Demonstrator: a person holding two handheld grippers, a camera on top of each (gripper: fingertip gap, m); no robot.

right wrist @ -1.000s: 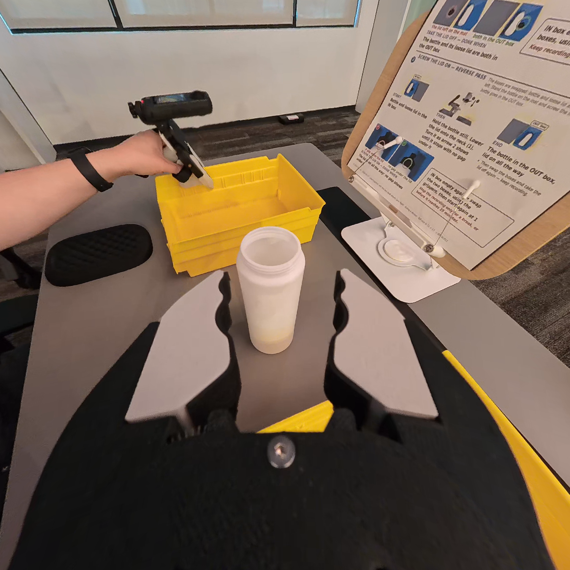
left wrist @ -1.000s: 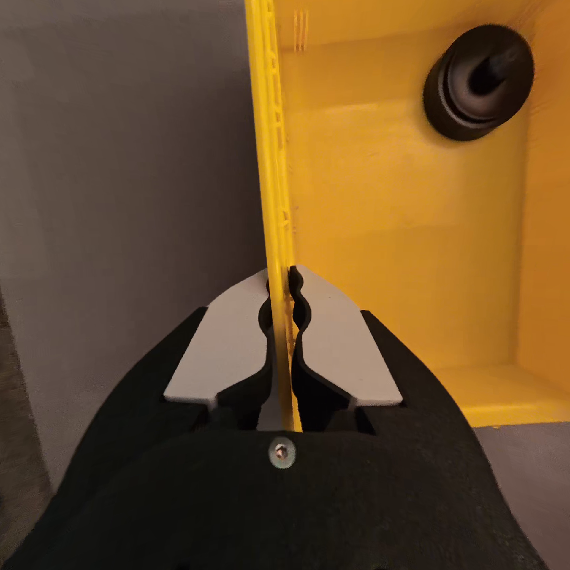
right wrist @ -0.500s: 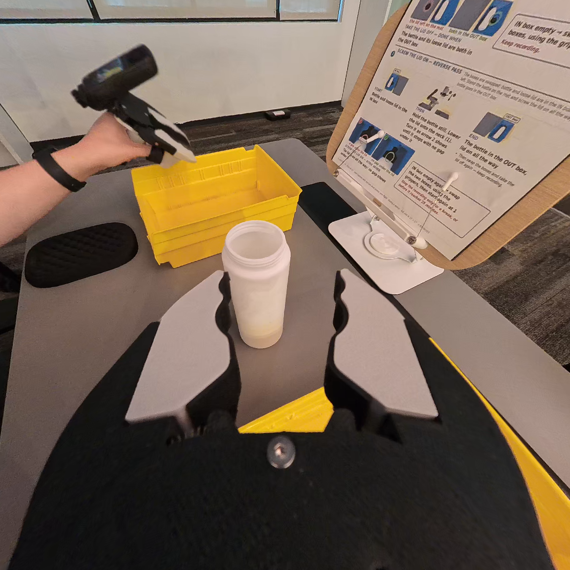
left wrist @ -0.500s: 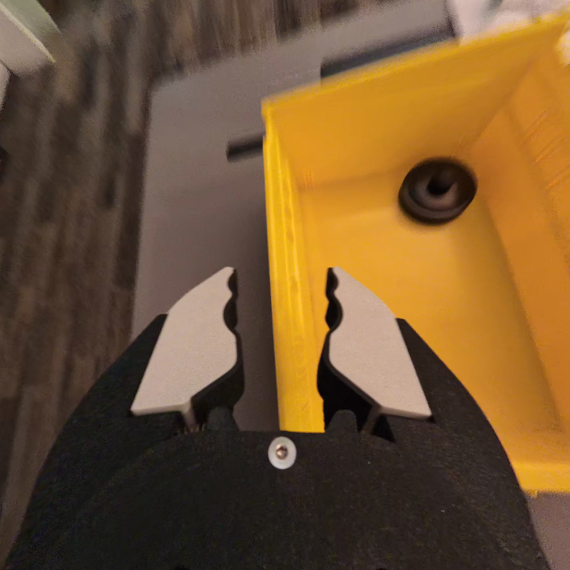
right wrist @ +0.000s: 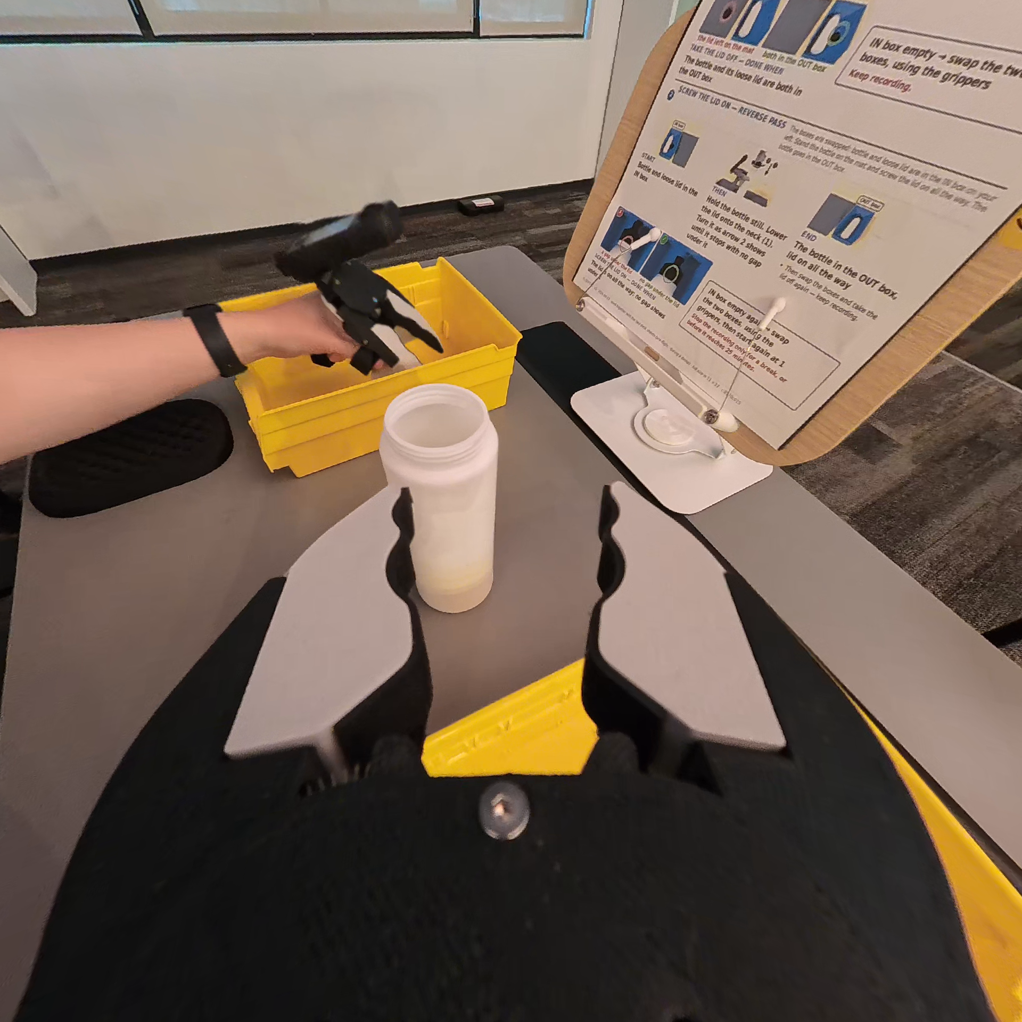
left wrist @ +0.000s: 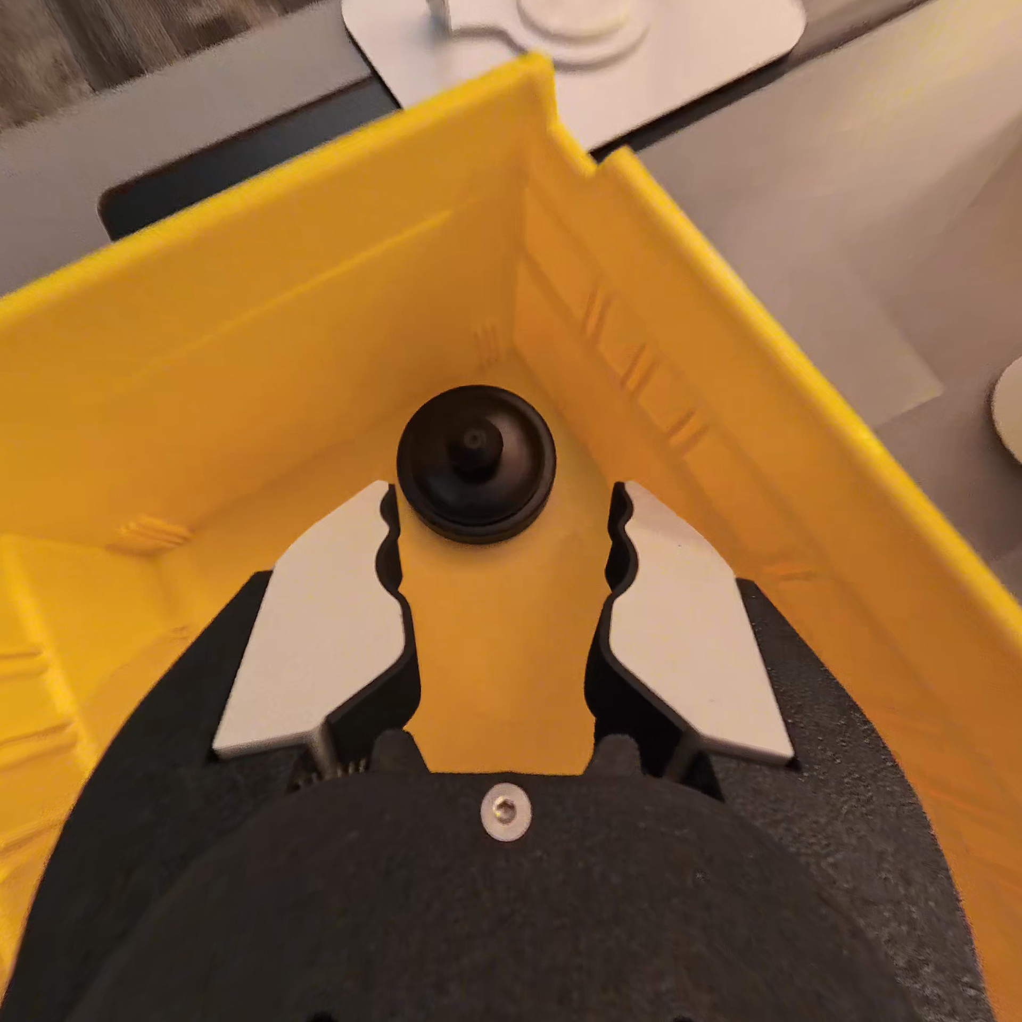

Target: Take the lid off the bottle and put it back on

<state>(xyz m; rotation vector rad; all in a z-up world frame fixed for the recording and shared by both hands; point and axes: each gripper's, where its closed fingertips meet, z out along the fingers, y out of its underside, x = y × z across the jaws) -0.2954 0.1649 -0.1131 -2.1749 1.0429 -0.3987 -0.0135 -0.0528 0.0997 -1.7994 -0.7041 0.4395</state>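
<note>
Left gripper (left wrist: pixel 500 486) is held open inside the yellow bin (left wrist: pixel 276 309), nothing gripped. Black lid (left wrist: pixel 475 464) lies on the bin floor just ahead of the fingertips, nearer the left one. Right gripper (right wrist: pixel 503 498) is also spread open, empty. White bottle (right wrist: pixel 442 486) stands uncapped on the grey table (right wrist: pixel 138 580), just ahead between its fingers, left of centre.

signage | printed instruction sheet (right wrist: pixel 796 210) (wooden board (right wrist: pixel 896 398)); wording withheld

Grey table (right wrist: pixel 138 608) bearing bottle (right wrist: pixel 442 498), bins (right wrist: pixel 387 398), perhaps mats (right wrist: pixel 127 453).
</note>
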